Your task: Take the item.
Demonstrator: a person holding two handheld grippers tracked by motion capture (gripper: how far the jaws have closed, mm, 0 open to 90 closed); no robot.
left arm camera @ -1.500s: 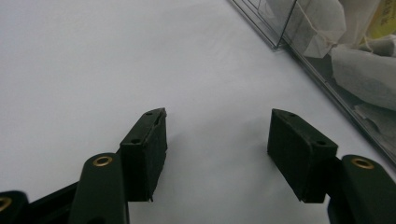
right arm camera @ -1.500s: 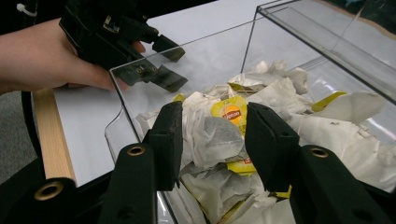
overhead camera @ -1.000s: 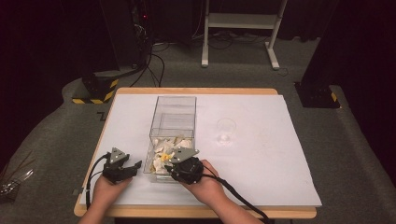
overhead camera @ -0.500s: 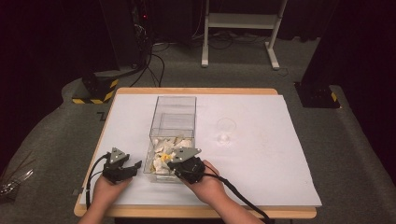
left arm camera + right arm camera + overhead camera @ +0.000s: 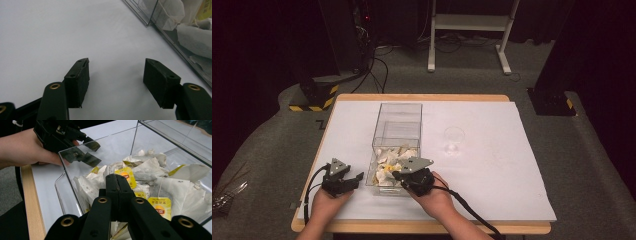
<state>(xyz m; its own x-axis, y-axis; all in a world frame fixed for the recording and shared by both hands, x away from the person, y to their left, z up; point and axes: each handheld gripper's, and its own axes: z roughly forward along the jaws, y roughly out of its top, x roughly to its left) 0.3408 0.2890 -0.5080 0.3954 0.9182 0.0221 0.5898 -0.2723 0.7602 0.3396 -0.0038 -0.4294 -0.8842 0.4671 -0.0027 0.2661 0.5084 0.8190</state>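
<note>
1. White-covered table (image 5: pixel 492 165); clear box (image 5: pixel 396 145) as landmark, dark floor beyond.
2. Tea bags (image 5: pixel 391 164) piled in the box's near end.
3. Right gripper (image 5: pixel 398 176) over the near end, jaws just closed together; whether they pinch a bag, cannot tell.
4. Left gripper (image 5: pixel 358 178) left of the box, jaws apart, empty.

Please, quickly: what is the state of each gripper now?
Left gripper: open, empty, over the white table cover.
Right gripper: shut, among the tea bags; whether it pinches one cannot be told.
</note>
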